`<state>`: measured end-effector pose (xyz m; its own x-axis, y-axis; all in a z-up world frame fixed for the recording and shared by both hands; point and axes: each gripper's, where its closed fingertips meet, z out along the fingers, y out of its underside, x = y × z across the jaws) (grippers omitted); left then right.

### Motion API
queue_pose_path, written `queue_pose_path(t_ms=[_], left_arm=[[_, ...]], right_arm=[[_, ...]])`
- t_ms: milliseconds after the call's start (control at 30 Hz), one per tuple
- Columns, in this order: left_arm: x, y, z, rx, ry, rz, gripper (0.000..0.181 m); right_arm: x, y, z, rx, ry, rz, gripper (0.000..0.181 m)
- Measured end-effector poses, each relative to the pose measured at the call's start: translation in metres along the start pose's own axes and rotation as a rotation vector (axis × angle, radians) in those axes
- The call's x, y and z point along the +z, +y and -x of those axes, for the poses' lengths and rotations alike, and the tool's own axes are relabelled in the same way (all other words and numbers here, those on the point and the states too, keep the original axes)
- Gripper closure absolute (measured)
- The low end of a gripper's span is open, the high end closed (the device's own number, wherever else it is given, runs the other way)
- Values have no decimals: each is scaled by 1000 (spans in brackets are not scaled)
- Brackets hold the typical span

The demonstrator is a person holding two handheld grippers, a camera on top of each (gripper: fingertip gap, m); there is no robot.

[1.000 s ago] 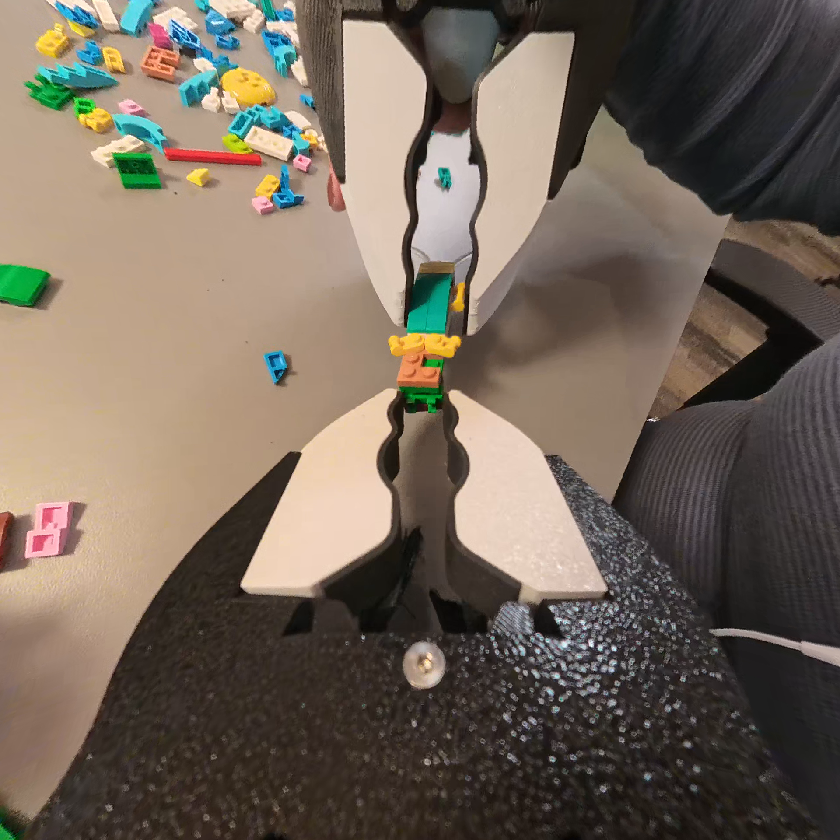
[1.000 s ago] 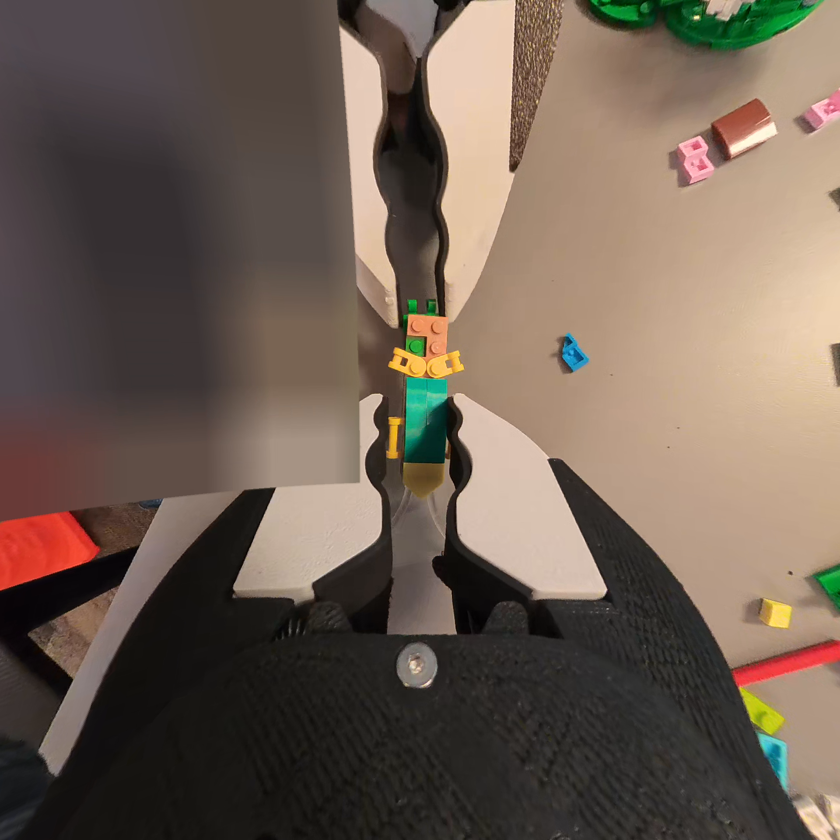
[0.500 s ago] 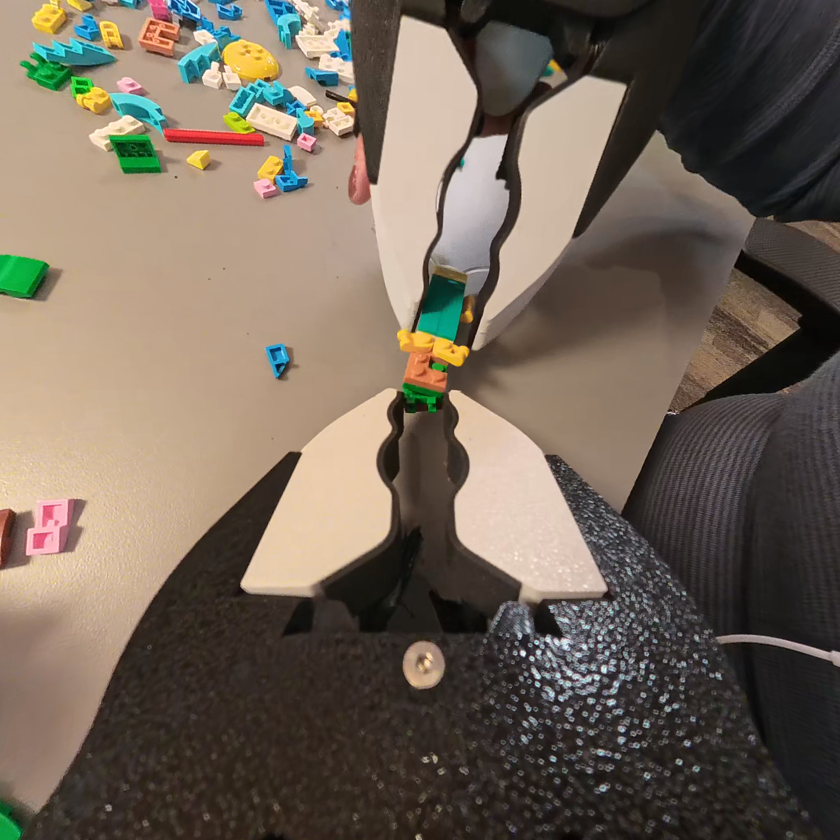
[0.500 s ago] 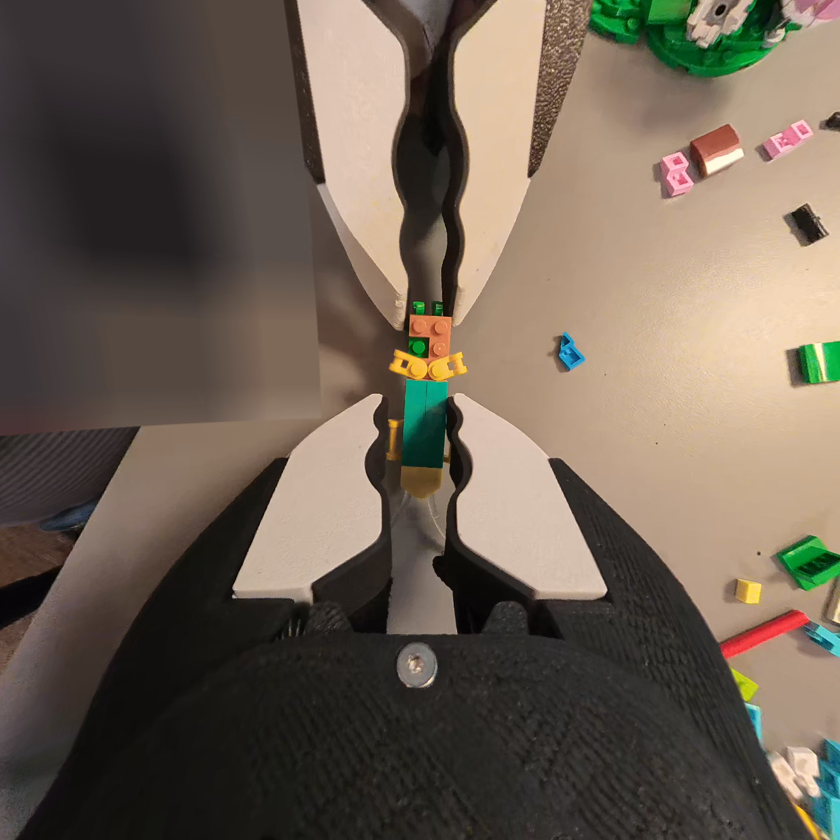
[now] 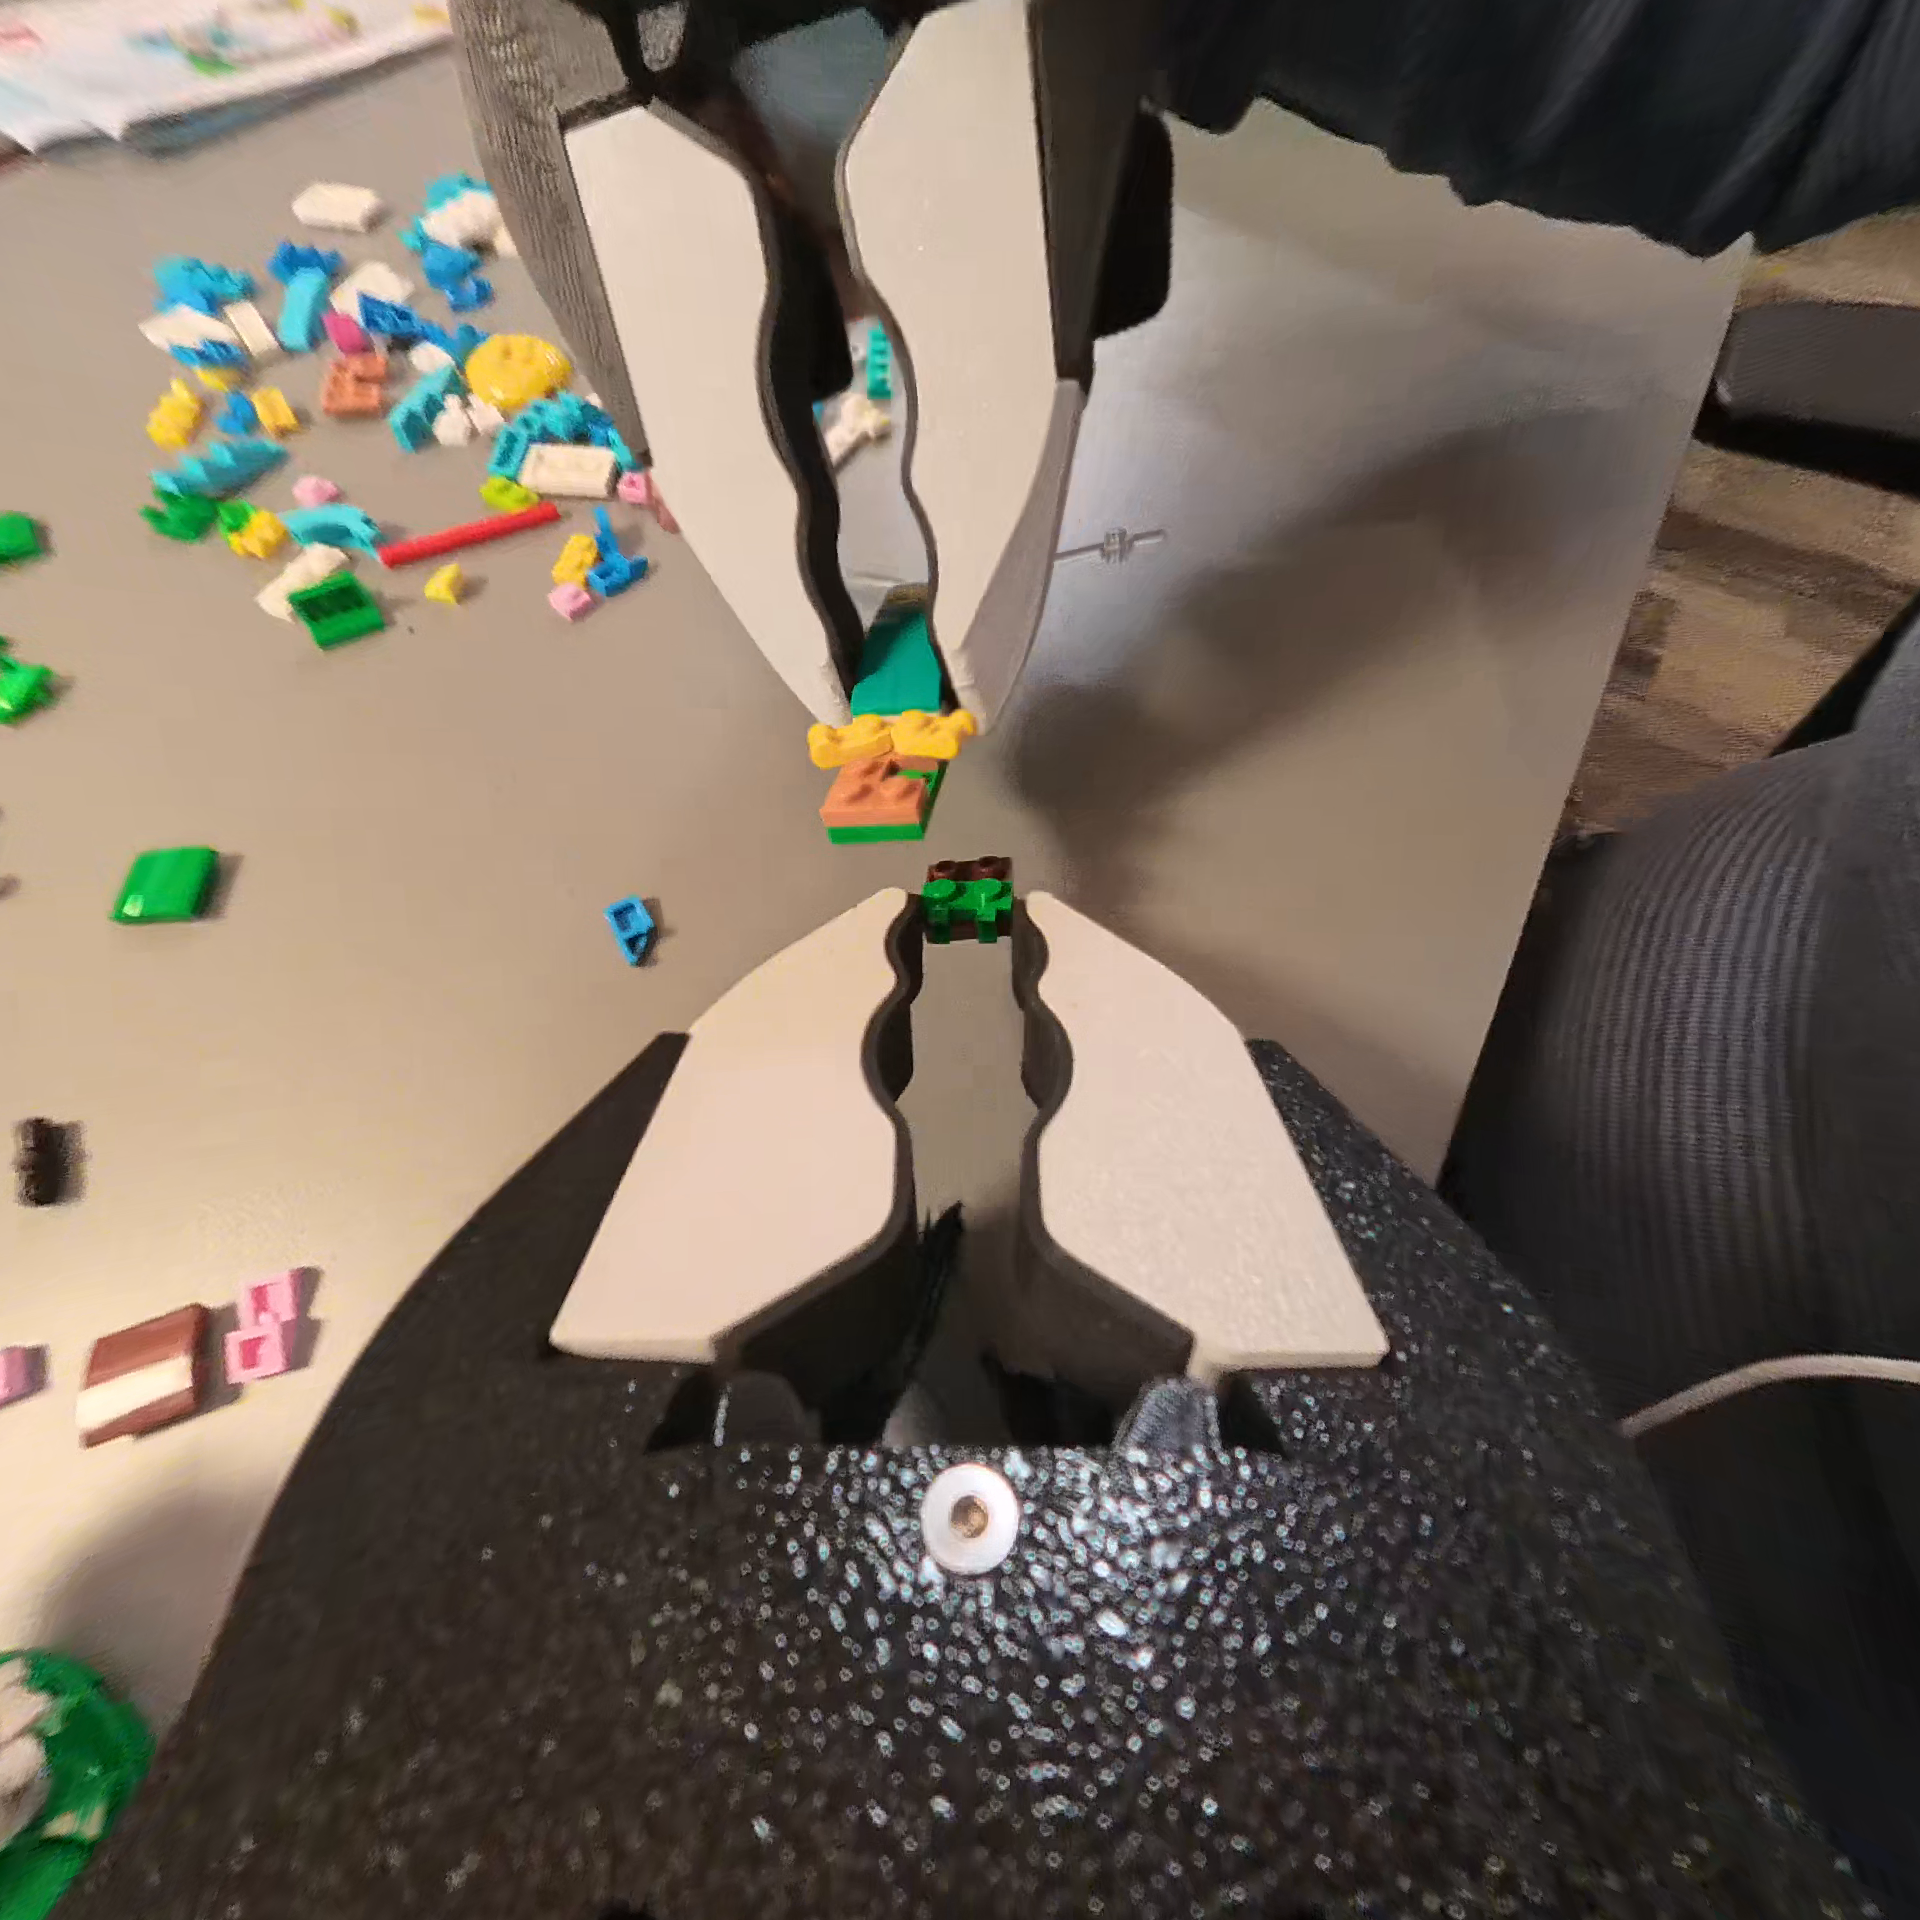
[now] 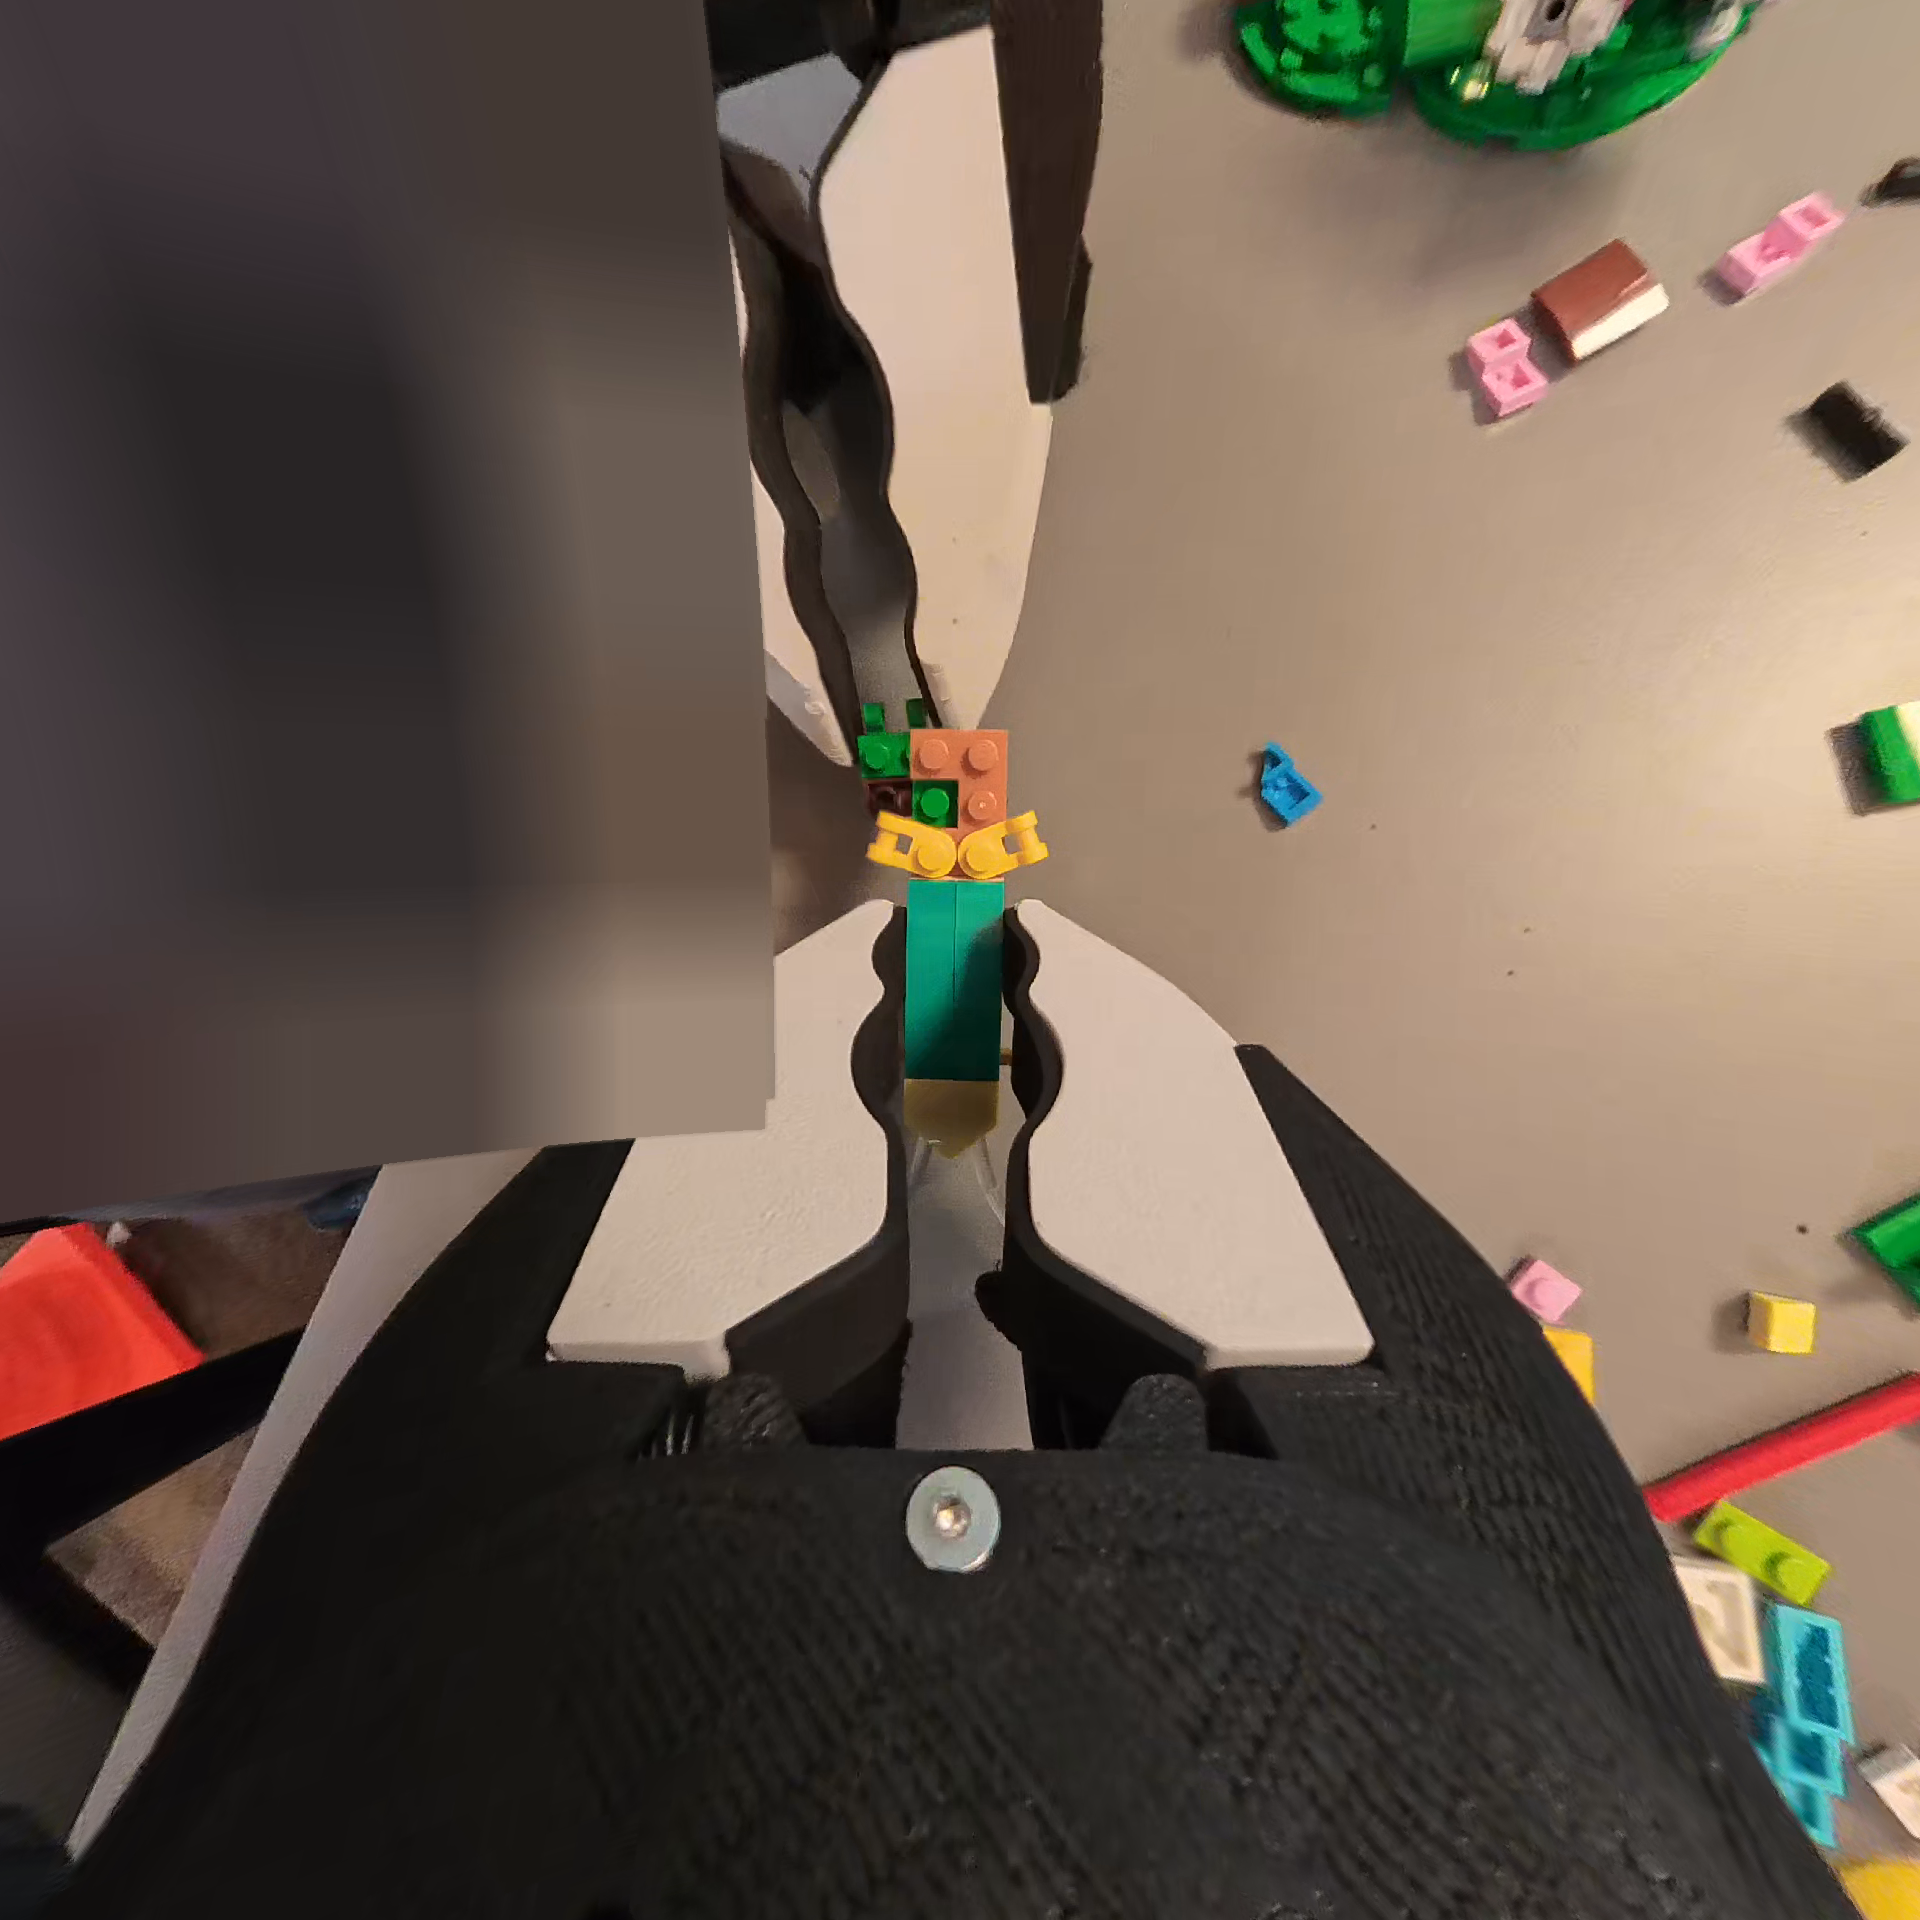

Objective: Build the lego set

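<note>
Two grippers face tip to tip above the grey worktop (image 5: 416, 831), each grasping a lego piece.

Left gripper (image 5: 966, 909) is clenched on a small green-and-brown piece (image 5: 968, 902) at its fingertips. Right gripper (image 6: 954, 914) is clenched on the teal assembly (image 6: 954, 977), whose yellow clips (image 6: 956, 844) and orange plate (image 6: 961, 769) stick out past its tips. In the left wrist view a narrow gap separates the two pieces. Loose bricks (image 5: 416, 416) lie scattered well apart on the worktop.

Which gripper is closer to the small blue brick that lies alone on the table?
Left, though not by much. The blue brick lies just beside the left gripper fingertips, on their left. The right gripper is farther, beyond the brick and to its right, holding the teal assembly.
</note>
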<state>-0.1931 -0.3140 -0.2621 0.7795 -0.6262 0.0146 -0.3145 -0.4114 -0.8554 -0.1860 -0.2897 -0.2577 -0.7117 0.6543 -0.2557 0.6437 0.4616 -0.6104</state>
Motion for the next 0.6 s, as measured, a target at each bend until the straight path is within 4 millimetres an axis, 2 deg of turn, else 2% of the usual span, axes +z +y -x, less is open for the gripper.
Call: queue_pose_path(t_ms=[233,500,600], left_arm=[[-13,-22,9,61,-89,-140,165],[-19,-32,9,140,-130,-184,165],[-28,-39,9,260,-197,-223,165]], right_arm=[[-7,-12,0,-238,156,-18,166],[-16,-26,4,-459,288,-49,166],[-18,-36,2,-635,455,-87,166]])
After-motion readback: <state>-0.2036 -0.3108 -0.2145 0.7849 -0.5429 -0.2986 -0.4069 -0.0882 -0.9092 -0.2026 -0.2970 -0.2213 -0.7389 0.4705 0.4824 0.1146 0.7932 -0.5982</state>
